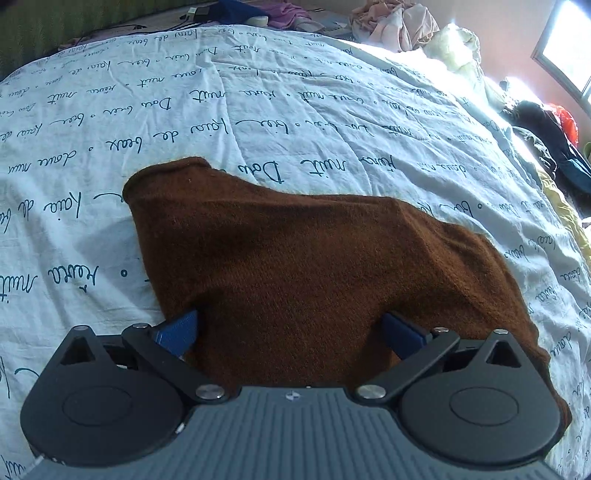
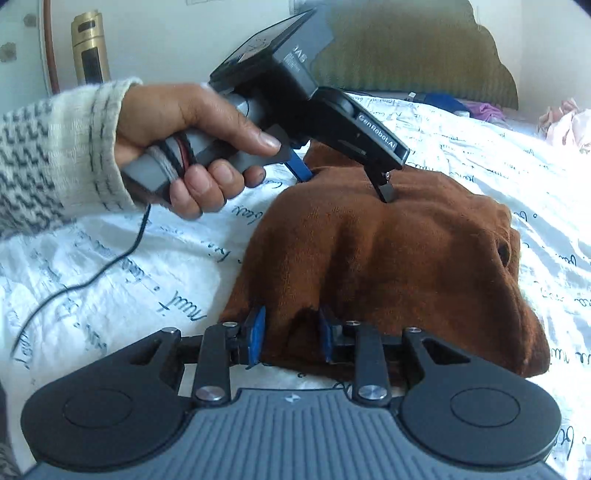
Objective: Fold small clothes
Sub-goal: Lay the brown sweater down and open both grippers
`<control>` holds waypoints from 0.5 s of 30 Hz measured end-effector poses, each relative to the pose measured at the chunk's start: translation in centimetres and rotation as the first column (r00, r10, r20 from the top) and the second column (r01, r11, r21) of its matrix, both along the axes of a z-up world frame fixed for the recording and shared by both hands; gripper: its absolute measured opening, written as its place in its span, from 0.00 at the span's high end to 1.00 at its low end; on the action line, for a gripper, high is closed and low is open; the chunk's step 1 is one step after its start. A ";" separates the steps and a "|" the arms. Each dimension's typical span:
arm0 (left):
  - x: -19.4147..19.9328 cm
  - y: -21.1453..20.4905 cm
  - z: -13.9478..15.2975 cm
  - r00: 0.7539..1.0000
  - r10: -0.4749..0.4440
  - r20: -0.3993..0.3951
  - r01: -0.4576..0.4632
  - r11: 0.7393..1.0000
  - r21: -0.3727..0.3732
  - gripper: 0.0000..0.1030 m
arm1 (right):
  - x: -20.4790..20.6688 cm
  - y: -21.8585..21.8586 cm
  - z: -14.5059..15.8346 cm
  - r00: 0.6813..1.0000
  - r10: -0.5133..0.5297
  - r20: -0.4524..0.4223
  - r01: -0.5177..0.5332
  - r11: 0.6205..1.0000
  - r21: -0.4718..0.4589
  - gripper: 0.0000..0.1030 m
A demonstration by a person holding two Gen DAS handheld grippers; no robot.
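Note:
A brown knitted garment [image 1: 314, 266] lies rumpled on a white bedsheet printed with handwriting [image 1: 221, 110]. My left gripper [image 1: 290, 328] is open wide, its blue fingertips [image 1: 177, 330] pushed down on either side of a broad stretch of the cloth. In the right wrist view the left gripper [image 2: 343, 181] points down into the far part of the garment [image 2: 406, 258], held by a person's hand [image 2: 184, 122] in a patterned knit sleeve. At the garment's near edge, my right gripper [image 2: 291, 334] is shut on a bunched fold between its blue pads [image 2: 256, 332].
A black cable [image 2: 92, 273] trails over the sheet [image 2: 110, 295] to the left. Loose clothes are heaped at the far edge of the bed [image 1: 395, 26], and dark and orange ones on the right side [image 1: 546, 140]. A window [image 1: 569, 48] shines at the upper right.

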State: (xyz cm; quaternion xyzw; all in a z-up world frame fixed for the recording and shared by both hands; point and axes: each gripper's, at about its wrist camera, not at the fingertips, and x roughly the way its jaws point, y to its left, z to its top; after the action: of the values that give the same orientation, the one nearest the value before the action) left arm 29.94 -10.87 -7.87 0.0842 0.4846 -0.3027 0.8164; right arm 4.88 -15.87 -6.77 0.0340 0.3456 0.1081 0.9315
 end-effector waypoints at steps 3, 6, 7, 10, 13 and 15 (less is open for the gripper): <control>-0.1 0.1 0.0 1.000 0.005 0.003 -0.005 1.000 -0.001 0.00 | 0.4 -1.3 1.9 0.996 -0.055 0.068 0.056 0.998 -0.021 0.65; -0.2 -0.1 0.0 1.000 0.008 0.007 -0.008 1.000 0.008 0.00 | 1.7 -2.8 2.1 0.986 -0.092 0.135 0.105 0.990 -0.089 0.38; -0.2 -0.2 0.0 1.000 0.007 0.009 -0.007 1.000 0.012 0.00 | 2.3 -3.7 1.6 0.985 -0.102 0.136 0.117 0.988 -0.105 0.34; -0.2 -0.3 -0.1 1.000 0.007 0.010 -0.007 1.000 0.013 0.00 | 2.7 -5.6 -0.9 0.995 -0.075 0.068 0.088 0.974 -0.207 0.33; -0.6 0.2 0.9 1.000 0.023 0.010 -0.023 1.000 0.004 0.01 | 1.2 -6.6 -0.4 0.996 -0.057 0.067 0.067 0.985 -0.157 0.33; -1.8 1.1 2.2 1.000 0.027 0.009 -0.026 0.999 -0.033 0.01 | 0.5 -7.4 1.1 0.994 -0.049 0.096 0.058 0.993 -0.104 0.33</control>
State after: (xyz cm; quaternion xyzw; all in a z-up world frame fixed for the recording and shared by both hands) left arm 28.15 -9.76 -5.69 0.0657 0.4766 -0.2994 0.8239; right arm 5.38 -23.28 -5.65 -0.0116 0.3061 0.0659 0.9497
